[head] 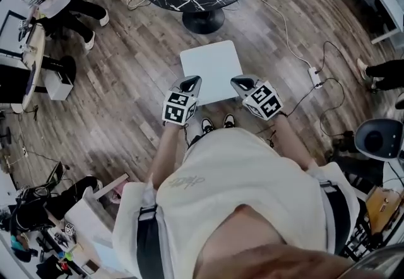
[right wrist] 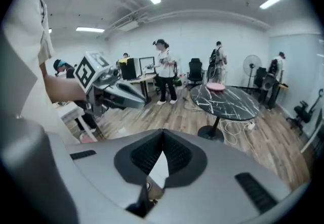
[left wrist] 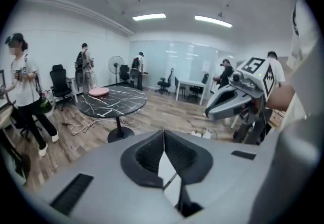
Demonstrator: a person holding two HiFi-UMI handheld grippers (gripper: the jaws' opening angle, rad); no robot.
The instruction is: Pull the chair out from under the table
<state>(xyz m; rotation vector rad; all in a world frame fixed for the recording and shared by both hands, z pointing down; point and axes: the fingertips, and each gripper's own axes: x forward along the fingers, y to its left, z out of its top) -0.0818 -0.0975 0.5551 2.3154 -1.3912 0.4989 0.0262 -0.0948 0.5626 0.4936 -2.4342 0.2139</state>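
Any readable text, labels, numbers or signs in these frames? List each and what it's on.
Shirt print: short script word on the person's shirt front, too blurred to read.
Left gripper's cube, right gripper's cube: square black-and-white markers only, no letters or digits.
Nothing else readable in any view.
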